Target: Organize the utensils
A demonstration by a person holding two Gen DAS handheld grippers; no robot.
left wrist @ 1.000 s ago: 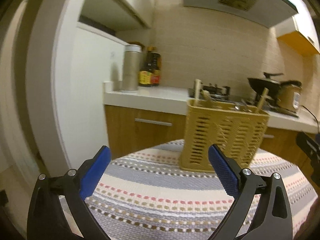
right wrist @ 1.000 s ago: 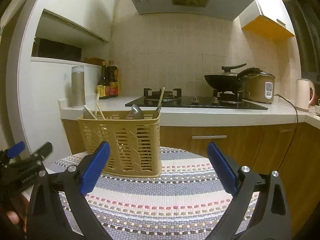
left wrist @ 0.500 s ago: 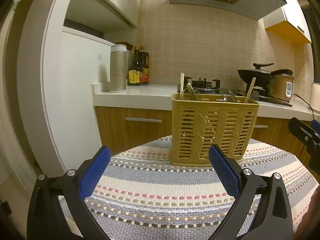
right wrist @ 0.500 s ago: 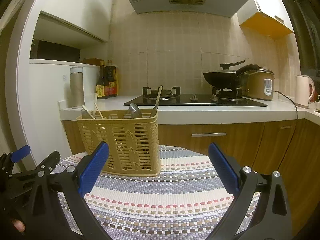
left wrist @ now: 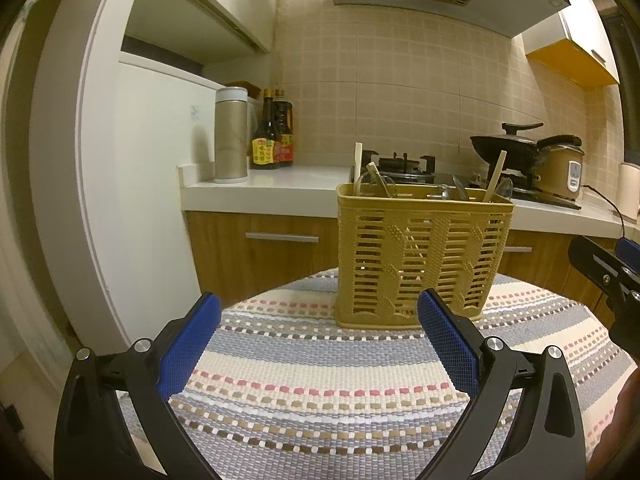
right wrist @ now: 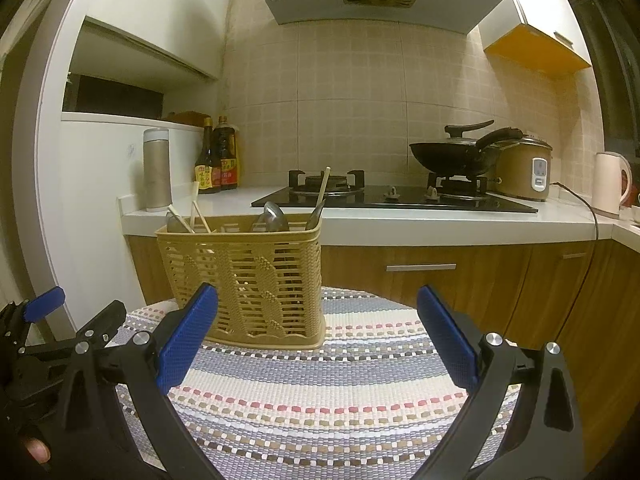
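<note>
A yellow plastic utensil basket (left wrist: 420, 258) stands upright on a striped woven mat (left wrist: 320, 372); it also shows in the right wrist view (right wrist: 248, 280). Spoons (right wrist: 272, 216) and chopsticks (right wrist: 322, 188) stick out of its top. My left gripper (left wrist: 320, 344) is open and empty, a short way in front of the basket. My right gripper (right wrist: 318, 340) is open and empty, in front of the basket and to its right. The right gripper shows at the right edge of the left wrist view (left wrist: 608, 272); the left gripper shows at the lower left of the right wrist view (right wrist: 52, 328).
Behind the mat runs a white kitchen counter (right wrist: 400, 224) with a gas hob (right wrist: 392, 196), a black wok (right wrist: 456, 156), a rice cooker (right wrist: 524, 168), a kettle (right wrist: 610, 184), sauce bottles (left wrist: 276, 136) and a steel flask (left wrist: 231, 136). Wooden cabinets sit below.
The left wrist view has levelled and the basket now looks upright and nearer the centre. The right gripper has moved slightly; the left gripper shows more fully at its lower left. Both stay open.
</note>
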